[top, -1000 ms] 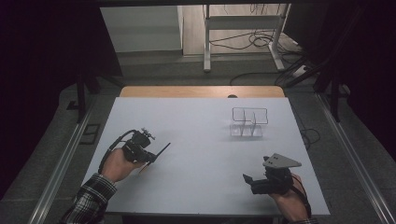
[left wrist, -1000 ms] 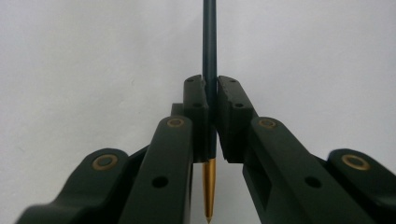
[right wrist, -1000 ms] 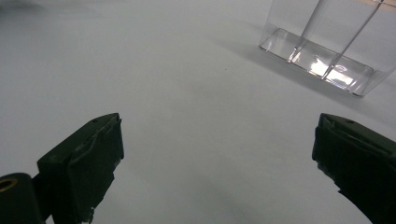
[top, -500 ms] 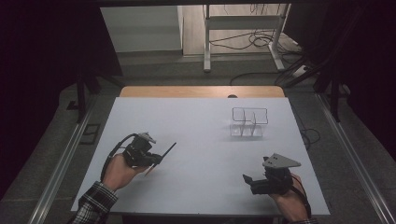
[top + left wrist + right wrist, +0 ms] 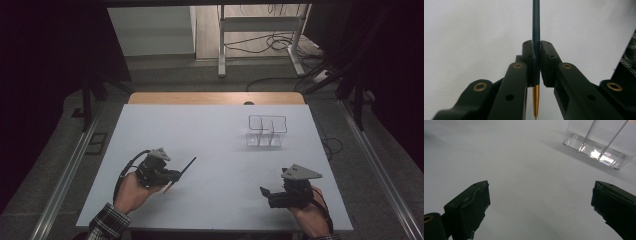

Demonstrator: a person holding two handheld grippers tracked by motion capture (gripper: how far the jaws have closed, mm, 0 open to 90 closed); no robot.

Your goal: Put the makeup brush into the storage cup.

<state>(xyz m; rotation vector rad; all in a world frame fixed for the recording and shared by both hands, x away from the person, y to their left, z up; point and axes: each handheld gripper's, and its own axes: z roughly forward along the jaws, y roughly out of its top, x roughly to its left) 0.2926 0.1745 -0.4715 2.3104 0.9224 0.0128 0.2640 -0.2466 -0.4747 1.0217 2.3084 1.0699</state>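
A thin dark pen (image 5: 536, 20) with a gold tip is clamped between the pads of my left gripper (image 5: 537, 43), which is shut on it. The shaft runs on past the fingertips and the gold tip points back toward the hand. In the high view the left gripper (image 5: 175, 175) sits at the table's near left, with the pen (image 5: 189, 165) slanting up and to the right above the white surface. My right gripper (image 5: 265, 195) rests at the near right, its jaws wide apart with nothing between them (image 5: 541, 187).
A clear plastic holder (image 5: 267, 131) with divided compartments stands on the white table (image 5: 210, 130) at the back right, ahead of the right gripper (image 5: 596, 145). A wooden strip (image 5: 215, 98) runs along the table's far edge. Cables lie on the floor beyond.
My left hand has drawn the pen back toward the near edge and slightly right. The right gripper has stayed in place.
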